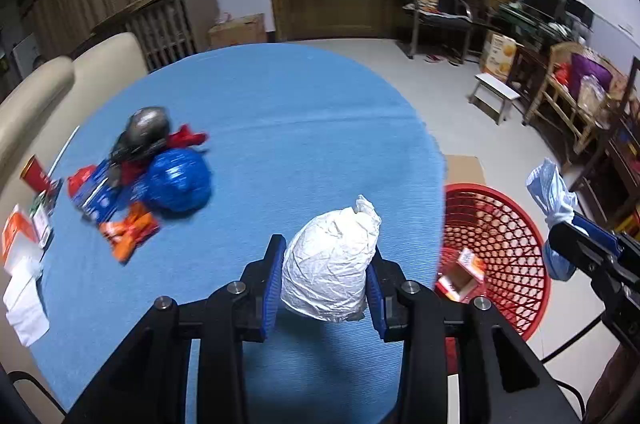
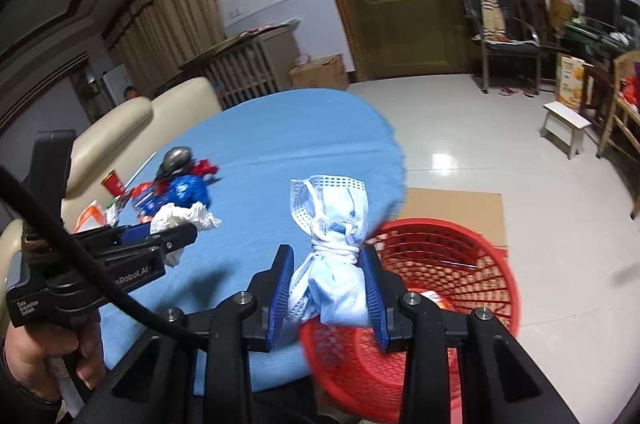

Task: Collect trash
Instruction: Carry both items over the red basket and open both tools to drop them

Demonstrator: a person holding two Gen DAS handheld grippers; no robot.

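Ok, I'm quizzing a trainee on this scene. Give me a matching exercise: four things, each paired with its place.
Things:
1. white wad
2. tied face mask
3. red basket
4. blue bag

Places:
A. on the floor beside the table
B. in the right gripper
C. on the blue tablecloth
D. in the left gripper

Pairs: 1-D, 2-B, 3-A, 4-C

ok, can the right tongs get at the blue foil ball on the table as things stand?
Probably not yet. The right tongs are shut on a bundled face mask over the red basket; the blue foil ball lies across the table behind the left tongs.
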